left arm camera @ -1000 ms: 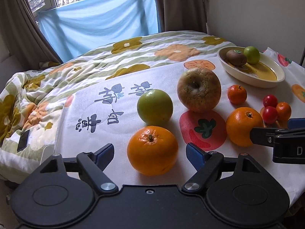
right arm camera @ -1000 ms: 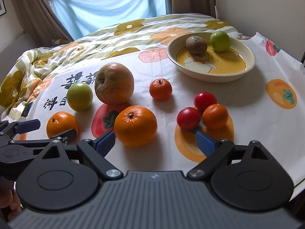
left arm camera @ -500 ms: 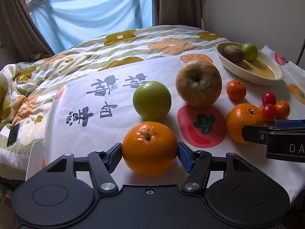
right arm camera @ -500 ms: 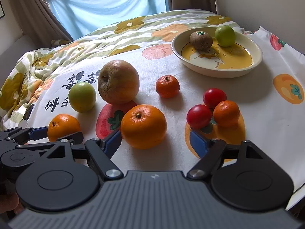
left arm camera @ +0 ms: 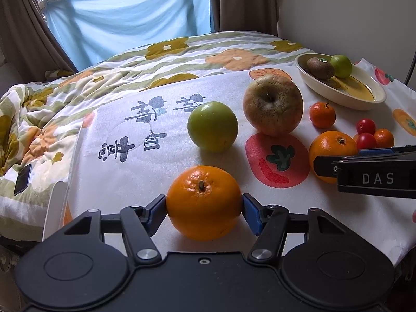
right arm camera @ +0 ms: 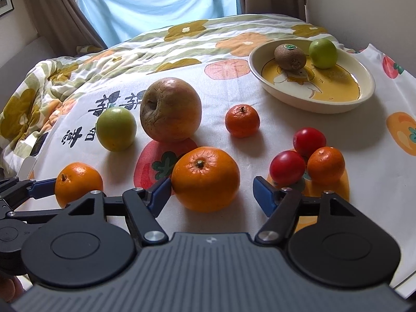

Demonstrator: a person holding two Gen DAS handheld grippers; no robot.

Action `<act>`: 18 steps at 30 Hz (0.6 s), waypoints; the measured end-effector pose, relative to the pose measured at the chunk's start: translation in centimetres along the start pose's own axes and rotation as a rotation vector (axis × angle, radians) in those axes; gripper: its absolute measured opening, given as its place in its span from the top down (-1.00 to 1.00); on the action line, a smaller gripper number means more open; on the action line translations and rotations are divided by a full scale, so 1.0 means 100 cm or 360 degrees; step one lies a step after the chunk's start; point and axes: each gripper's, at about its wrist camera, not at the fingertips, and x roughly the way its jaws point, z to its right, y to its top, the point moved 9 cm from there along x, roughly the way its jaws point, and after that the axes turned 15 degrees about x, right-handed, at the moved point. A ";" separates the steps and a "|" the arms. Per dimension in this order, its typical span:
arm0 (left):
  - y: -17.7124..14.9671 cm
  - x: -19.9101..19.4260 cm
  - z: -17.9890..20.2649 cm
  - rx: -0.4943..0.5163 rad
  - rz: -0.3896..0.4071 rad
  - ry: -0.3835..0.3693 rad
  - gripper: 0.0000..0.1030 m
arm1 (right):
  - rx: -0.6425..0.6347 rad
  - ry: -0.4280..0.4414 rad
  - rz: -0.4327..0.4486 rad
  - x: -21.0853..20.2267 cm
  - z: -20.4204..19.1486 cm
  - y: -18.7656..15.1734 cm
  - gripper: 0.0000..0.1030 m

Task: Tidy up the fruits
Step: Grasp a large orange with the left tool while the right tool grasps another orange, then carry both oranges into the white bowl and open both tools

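Observation:
My left gripper [left arm camera: 204,208] is shut on a large orange [left arm camera: 204,197]; both blue pads press its sides and it rests on the white cloth [left arm camera: 145,171]. Around a second large orange [right arm camera: 205,176] the jaws of my right gripper [right arm camera: 212,188] are closing. Its left pad touches the fruit, and a gap shows at the right pad. In the left wrist view one of that gripper's fingers [left arm camera: 325,166] crosses in front of this second orange. A cream bowl [right arm camera: 312,101] at the far right holds a kiwi [right arm camera: 290,56] and a small green fruit [right arm camera: 323,53].
A green apple [left arm camera: 212,126], a big wrinkled apple [left arm camera: 273,104], a small tangerine [left arm camera: 322,114], two cherry tomatoes [right arm camera: 287,167] and another tangerine [right arm camera: 326,165] lie on the cloth. A phone [left arm camera: 23,179] lies on the flowered quilt at left. The cloth's edge falls off at the right.
The left jaws have closed onto the near orange. The right jaws have narrowed around the second orange. Neither hand has shifted much.

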 end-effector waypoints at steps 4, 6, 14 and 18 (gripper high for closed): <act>-0.003 -0.002 0.000 -0.0012 -0.0007 0.0009 -0.29 | -0.0024 0.0004 -0.0001 0.004 -0.002 0.001 -0.59; -0.003 -0.003 0.001 -0.0008 -0.0013 0.0017 -0.29 | -0.0036 0.0007 -0.0006 0.007 -0.003 0.002 -0.59; -0.009 -0.010 0.002 -0.0056 -0.0033 0.0052 -0.29 | -0.0123 0.0044 -0.0016 0.009 -0.008 0.000 -0.43; -0.008 -0.019 0.004 -0.0078 -0.0032 0.0067 -0.28 | -0.0133 0.0084 -0.0022 0.002 -0.010 0.002 -0.43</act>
